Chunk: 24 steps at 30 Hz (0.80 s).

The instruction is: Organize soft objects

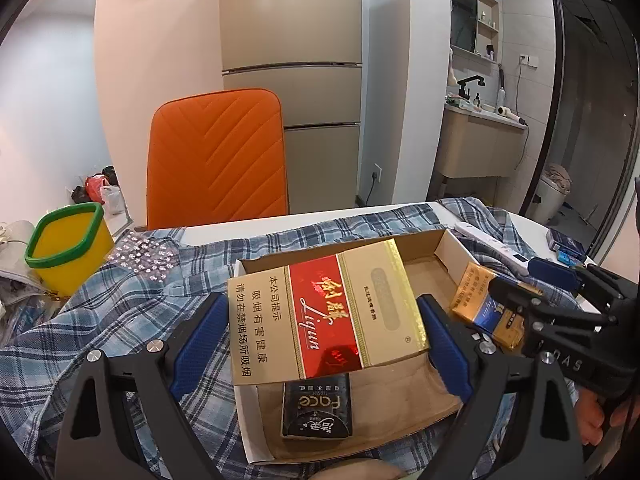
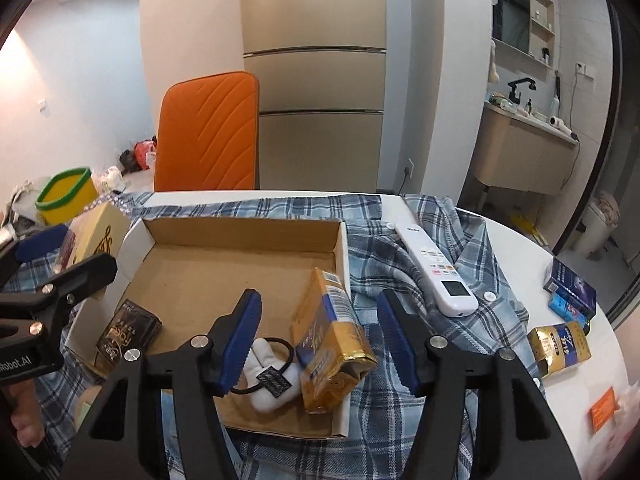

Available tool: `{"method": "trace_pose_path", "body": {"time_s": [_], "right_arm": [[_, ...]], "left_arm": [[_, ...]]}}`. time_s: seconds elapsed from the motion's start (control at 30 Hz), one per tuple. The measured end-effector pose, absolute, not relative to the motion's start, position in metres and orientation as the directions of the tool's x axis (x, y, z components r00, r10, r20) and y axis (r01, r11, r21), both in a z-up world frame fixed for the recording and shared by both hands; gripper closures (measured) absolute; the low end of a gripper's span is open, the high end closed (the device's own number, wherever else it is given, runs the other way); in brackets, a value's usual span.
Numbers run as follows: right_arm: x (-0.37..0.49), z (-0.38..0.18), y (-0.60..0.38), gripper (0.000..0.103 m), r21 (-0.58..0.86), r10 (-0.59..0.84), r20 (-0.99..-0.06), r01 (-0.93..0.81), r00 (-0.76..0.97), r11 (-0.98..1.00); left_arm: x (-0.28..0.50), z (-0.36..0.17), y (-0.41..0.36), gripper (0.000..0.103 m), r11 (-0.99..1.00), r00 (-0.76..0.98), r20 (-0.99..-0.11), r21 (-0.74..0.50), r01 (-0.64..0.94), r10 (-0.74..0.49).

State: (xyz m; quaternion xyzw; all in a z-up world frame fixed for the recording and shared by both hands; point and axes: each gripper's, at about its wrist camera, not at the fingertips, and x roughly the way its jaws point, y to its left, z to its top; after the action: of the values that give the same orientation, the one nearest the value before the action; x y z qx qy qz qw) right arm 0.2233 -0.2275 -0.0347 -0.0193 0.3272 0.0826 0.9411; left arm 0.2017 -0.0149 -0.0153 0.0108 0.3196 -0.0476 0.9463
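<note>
My left gripper is shut on a large gold-and-red carton, held across its width above the shallow cardboard box. Under the carton a black tissue pack lies in the box. In the right wrist view my right gripper stands open around a gold-and-blue soft pack that leans against the box's right wall. Its pads do not press on the pack. A white plush hair tie with a black elastic lies on the box floor beside that pack.
A blue plaid shirt is spread under the box on the white table. A white remote lies on the shirt. More small packs sit at the right edge. A yellow bin and an orange chair stand behind.
</note>
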Motion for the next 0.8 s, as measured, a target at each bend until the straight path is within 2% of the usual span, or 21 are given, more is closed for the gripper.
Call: {"method": "trace_pose_path", "body": {"time_s": [0.27,0.43,0.8], "right_arm": [[0.222,-0.031,-0.234,0.041,0.034,0.14,-0.611,-0.151,0.779,0.988],[0.221,-0.03,-0.237,0.041,0.046,0.138,-0.603,-0.139,0.786,0.989],[0.213,-0.017,-0.244,0.041,0.078,0.147,-0.561,-0.125,0.815,0.989]], "left_arm": [[0.204,-0.024,-0.024,0.009,0.992,0.782,-0.619,0.037,0.119,-0.071],[0.202,-0.025,-0.027,0.001,0.99,0.794,-0.605,0.061,0.128,-0.065],[0.187,-0.006,-0.026,0.001,0.992,0.834,-0.55,0.068,0.105,-0.05]]}}
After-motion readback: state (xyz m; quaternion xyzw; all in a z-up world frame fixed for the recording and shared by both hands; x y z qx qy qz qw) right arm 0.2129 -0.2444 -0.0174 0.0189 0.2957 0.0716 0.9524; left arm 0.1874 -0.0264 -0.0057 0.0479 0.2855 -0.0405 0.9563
